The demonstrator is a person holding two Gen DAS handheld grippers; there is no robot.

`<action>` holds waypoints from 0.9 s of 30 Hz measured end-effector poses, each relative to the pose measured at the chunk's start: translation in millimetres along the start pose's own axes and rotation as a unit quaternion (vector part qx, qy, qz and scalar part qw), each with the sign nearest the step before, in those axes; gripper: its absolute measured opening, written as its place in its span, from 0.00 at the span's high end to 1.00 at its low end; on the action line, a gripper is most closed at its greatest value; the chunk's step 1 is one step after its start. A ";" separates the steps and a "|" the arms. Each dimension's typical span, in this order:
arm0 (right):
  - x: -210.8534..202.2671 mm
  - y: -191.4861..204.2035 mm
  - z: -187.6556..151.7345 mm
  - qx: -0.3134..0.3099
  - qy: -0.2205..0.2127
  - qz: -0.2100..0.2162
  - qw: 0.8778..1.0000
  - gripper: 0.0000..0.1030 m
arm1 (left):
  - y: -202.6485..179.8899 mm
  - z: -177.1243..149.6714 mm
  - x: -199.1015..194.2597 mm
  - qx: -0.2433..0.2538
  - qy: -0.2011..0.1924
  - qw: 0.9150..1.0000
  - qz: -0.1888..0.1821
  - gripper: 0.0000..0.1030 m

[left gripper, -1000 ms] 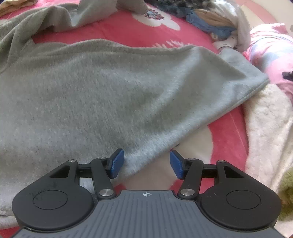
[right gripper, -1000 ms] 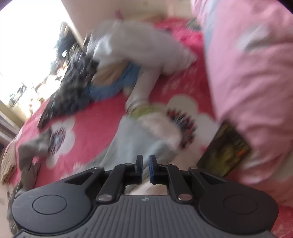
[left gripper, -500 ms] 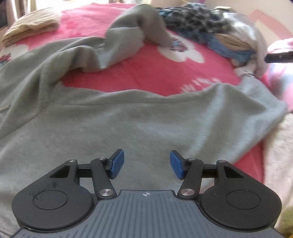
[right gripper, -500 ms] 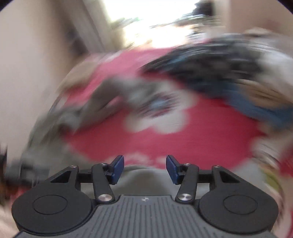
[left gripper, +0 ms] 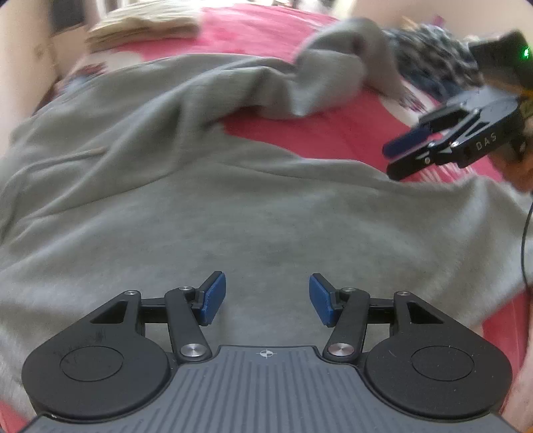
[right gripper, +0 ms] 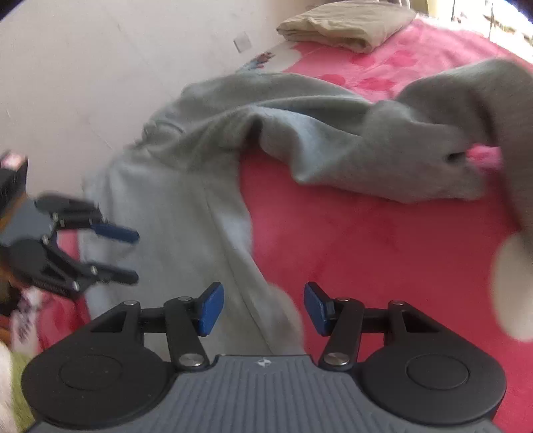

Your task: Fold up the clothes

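Red bedding with white flower prints [right gripper: 383, 239] covers the bed, and a pale wall [right gripper: 100, 66] stands behind it. Spread across this cover lies the grey sweatshirt [left gripper: 233, 206], its body flat and wide in the left wrist view, with one sleeve [right gripper: 383, 143] bunched and twisted toward the far side. Beyond it a folded beige cloth [right gripper: 346, 23] sits near the bed's far edge, and a heap of dark patterned clothes [left gripper: 433, 63] lies blurred at the upper right of the left view. Over the sweatshirt's body the left gripper [left gripper: 265, 298] hovers with its blue pads apart and nothing between them. By the garment's edge the right gripper [right gripper: 263, 308] points down at a strip of grey fabric, its jaws having just been opening; they now stand apart, gripping nothing.
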State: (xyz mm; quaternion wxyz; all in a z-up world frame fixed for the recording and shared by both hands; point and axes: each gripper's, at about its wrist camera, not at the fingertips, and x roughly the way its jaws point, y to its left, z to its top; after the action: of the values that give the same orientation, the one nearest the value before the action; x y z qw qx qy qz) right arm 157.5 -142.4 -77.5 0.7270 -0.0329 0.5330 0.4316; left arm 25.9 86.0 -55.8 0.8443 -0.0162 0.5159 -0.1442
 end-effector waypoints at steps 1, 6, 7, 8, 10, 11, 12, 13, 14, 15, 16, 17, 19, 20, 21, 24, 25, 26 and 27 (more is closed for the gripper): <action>5.0 -1.8 0.7 0.011 0.000 0.006 1.000 0.45 | 5.0 -1.9 -6.9 -0.012 -0.009 1.000 0.003 0.46; 6.0 -9.2 -3.0 0.028 -0.010 0.016 0.999 0.45 | 55.9 -38.5 -62.2 -0.137 -0.066 0.988 0.032 0.44; 4.5 -10.0 -4.2 0.026 -0.012 0.018 0.999 0.45 | 70.8 -50.4 -72.4 -0.176 -0.072 0.981 0.040 0.41; 3.1 -10.1 -4.9 0.023 -0.013 0.016 1.000 0.45 | 84.8 -63.3 -81.1 -0.215 -0.076 0.972 0.047 0.41; 2.1 -12.0 -6.6 0.024 -0.012 0.013 1.000 0.45 | 109.2 -89.8 -96.5 -0.292 -0.088 0.951 0.052 0.41; 3.7 -13.0 -6.3 0.030 -0.012 0.016 0.999 0.45 | 117.9 -99.4 -100.4 -0.320 -0.095 0.941 0.046 0.40; 5.7 -13.5 -5.9 0.037 -0.013 0.022 0.999 0.45 | 126.4 -108.6 -103.9 -0.347 -0.102 0.932 0.039 0.38; 9.4 -12.5 -4.6 0.042 -0.013 0.027 0.999 0.45 | 133.1 -114.8 -104.6 -0.369 -0.107 0.923 0.036 0.36; 13.5 -11.2 -3.0 0.046 -0.014 0.031 0.998 0.45 | 138.9 -119.6 -103.0 -0.390 -0.110 0.914 0.033 0.36; 17.6 -10.0 -1.5 0.051 -0.014 0.036 0.998 0.45 | 144.9 -123.4 -98.9 -0.412 -0.112 0.904 0.026 0.36; 22.7 -7.4 0.9 0.052 -0.014 0.039 0.998 0.45 | 151.1 -124.6 -93.8 -0.428 -0.113 0.896 0.016 0.36; 28.2 -4.6 3.3 0.051 -0.015 0.038 0.998 0.45 | 154.6 -125.9 -88.3 -0.440 -0.112 0.891 0.010 0.36; 37.5 0.2 6.6 0.046 -0.014 0.026 0.998 0.47 | 155.8 -124.0 -77.5 -0.442 -0.105 0.891 0.017 0.38; 41.7 3.7 8.5 0.037 -0.013 0.012 0.999 0.50 | 154.1 -121.6 -72.7 -0.438 -0.101 0.893 0.025 0.39; 43.6 7.2 10.0 0.027 -0.015 -0.001 1.000 0.65 | 151.3 -119.8 -68.4 -0.432 -0.098 0.896 0.033 0.41; 37.6 14.1 16.1 0.010 -0.046 -0.010 0.999 0.94 | 143.5 -112.2 -65.4 -0.394 -0.092 0.911 0.075 0.57; 34.5 15.6 18.2 0.008 -0.060 -0.010 0.998 0.94 | 142.7 -111.3 -65.3 -0.386 -0.090 0.915 0.080 0.57; 35.3 14.6 20.3 0.007 -0.069 -0.018 0.997 0.94 | 142.1 -110.8 -65.2 -0.379 -0.087 0.918 0.084 0.57; 37.0 13.1 22.4 0.007 -0.076 -0.027 0.997 0.94 | 142.5 -112.0 -65.0 -0.375 -0.085 0.919 0.084 0.57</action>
State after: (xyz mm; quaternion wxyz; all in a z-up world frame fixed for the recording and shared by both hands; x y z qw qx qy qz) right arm 167.7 -100.9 -92.2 0.7771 -0.0098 0.4781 0.4091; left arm -67.5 253.0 -76.9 0.8260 -0.3000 0.4582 0.1333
